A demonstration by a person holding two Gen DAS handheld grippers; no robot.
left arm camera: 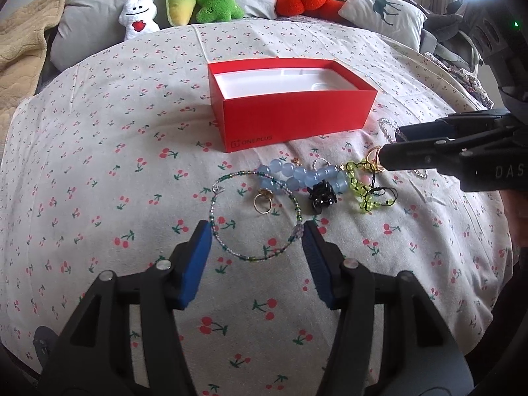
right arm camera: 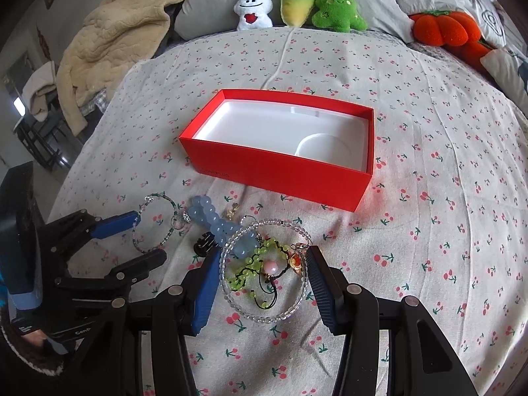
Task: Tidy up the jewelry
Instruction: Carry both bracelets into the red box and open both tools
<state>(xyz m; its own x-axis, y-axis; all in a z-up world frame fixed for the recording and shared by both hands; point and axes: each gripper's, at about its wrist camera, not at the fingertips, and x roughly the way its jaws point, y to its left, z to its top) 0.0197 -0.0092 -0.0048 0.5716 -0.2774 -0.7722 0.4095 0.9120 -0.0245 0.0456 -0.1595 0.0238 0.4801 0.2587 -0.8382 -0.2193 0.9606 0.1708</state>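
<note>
1. Both tongs stand wide and hold nothing: left gripper straddles the thin green-bead bracelet; right gripper straddles the clear-bead bracelet.
2. Progress: none evident. Red box shows only its bare white liner.
3. Outstanding: all jewelry lies on the cherry-print sheet, just in front of the box: blue bead bracelet, gold ring, black claw clip, yellow-green bead string.
4. Obstruction: pieces overlap and look tangled; one lift may drag neighbours. Plush toys sit well clear.
</note>
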